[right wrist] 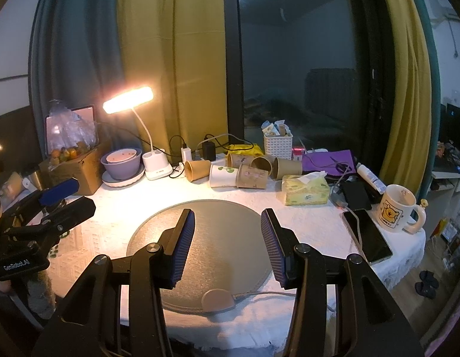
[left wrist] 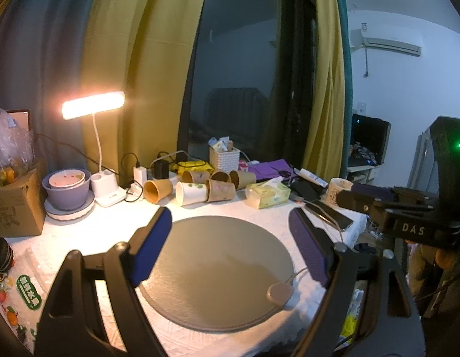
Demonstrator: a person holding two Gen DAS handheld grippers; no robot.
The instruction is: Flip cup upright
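The left gripper (left wrist: 230, 229) hangs above the round grey mat (left wrist: 218, 270) with its jaws wide apart and nothing between them. The right gripper (right wrist: 227, 232) hovers over the same mat (right wrist: 224, 217), jaws likewise spread and empty.

Behind the mat, toward the window, a cluster of paper cups (right wrist: 239, 169) lies toppled on the white-covered worktop (right wrist: 117, 202). A brown cup (right wrist: 197, 170) at the lamp end of the cluster lies on its side with its empty mouth facing the camera. Next to it a white cup with green print (right wrist: 222, 176) also lies on its side, and a brown printed cup (right wrist: 252, 178) touches it. More brown cups (right wrist: 285, 167) lie behind these, mouths open and empty as far as can be seen.

Left of the cups stands a lit desk lamp (right wrist: 154, 163), and beyond it a purple bowl (right wrist: 120, 168) holding a smaller pale bowl, on a white plate. Behind the cups a white lattice basket (right wrist: 277, 145) holds small packets. Right of the cups sits a tissue pack (right wrist: 306, 190) with a sheet sticking up. Farther right, a cream mug with a bear print (right wrist: 398, 208) stands upright beside a phone (right wrist: 367, 235); what the mug holds cannot be made out.
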